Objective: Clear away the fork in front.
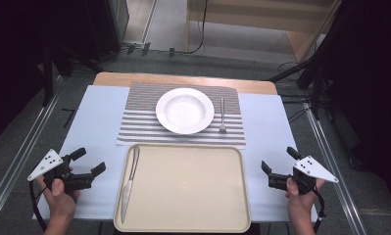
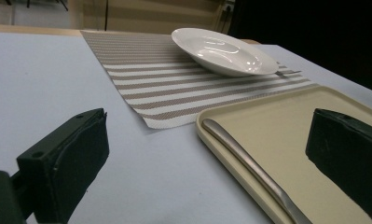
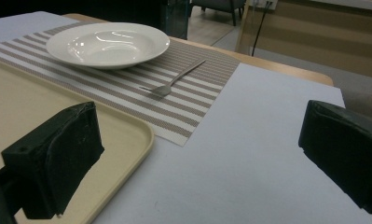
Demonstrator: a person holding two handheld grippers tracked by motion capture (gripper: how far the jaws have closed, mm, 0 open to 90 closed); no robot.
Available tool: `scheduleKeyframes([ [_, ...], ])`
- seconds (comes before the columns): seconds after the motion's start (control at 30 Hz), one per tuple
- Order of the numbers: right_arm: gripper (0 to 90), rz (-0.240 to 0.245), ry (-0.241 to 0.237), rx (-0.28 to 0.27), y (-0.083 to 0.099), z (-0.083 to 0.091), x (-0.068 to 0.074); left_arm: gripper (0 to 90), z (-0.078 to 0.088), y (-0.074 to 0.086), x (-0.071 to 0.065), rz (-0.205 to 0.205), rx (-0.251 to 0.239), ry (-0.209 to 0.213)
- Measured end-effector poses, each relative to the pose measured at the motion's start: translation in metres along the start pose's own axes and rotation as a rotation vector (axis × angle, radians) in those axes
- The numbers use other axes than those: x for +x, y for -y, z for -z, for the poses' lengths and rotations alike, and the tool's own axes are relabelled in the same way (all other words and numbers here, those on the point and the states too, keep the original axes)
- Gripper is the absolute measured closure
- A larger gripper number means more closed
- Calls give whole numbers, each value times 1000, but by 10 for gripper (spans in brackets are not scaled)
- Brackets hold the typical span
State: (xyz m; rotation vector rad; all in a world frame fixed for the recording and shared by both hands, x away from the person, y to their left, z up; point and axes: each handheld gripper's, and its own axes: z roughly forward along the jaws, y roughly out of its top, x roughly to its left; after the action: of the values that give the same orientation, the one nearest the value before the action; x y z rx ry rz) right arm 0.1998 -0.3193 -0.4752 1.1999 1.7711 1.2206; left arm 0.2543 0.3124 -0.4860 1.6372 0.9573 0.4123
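Note:
A beige tray (image 1: pixel 183 225) lies at the table's near edge with a silver knife (image 1: pixel 130 182) along its left side. Behind it a white deep plate (image 1: pixel 184 110) rests on a striped placemat (image 1: pixel 139 122), and a fork (image 1: pixel 222 115) lies to the plate's right. My left gripper (image 1: pixel 89 161) is held open over the pale blue table left of the tray, jaws wide apart and empty. On the other side of the tray my right gripper (image 1: pixel 279 161) is open too, holding nothing. The left gripper view shows the knife (image 2: pixel 249 163) and the tray (image 2: pixel 211 140); the right gripper view shows the fork (image 3: pixel 174 81) and the plate (image 3: pixel 108 44).
The pale blue table cover (image 1: pixel 92 127) has bare room on both sides of the tray. A wooden table edge (image 1: pixel 183 79) runs behind the placemat. Metal rails (image 1: pixel 330 161) flank the table, and cables (image 1: pixel 198 46) lie on the floor beyond.

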Motion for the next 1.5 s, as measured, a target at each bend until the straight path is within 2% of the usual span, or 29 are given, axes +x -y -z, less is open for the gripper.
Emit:
scheduleKeyframes([
  [0.33,0,-23,-7,27,-17,-22,-4,0,0,0,-1,-6,0,2],
  [0.6,0,-5,-30,45,-34,-43,-1,0,0,1,0,-1,-6,4],
  [0.83,0,-12,-50,68,-47,-64,0,0,0,1,0,-2,-4,7],
  [1.0,0,-33,-58,101,-53,-83,-1,0,0,1,0,-2,-8,6],
  [1.4,0,-40,-71,177,-69,-120,-1,0,0,1,0,-5,-5,11],
  [1.5,0,-58,-80,196,-71,-130,-2,0,0,1,0,-4,-6,17],
])
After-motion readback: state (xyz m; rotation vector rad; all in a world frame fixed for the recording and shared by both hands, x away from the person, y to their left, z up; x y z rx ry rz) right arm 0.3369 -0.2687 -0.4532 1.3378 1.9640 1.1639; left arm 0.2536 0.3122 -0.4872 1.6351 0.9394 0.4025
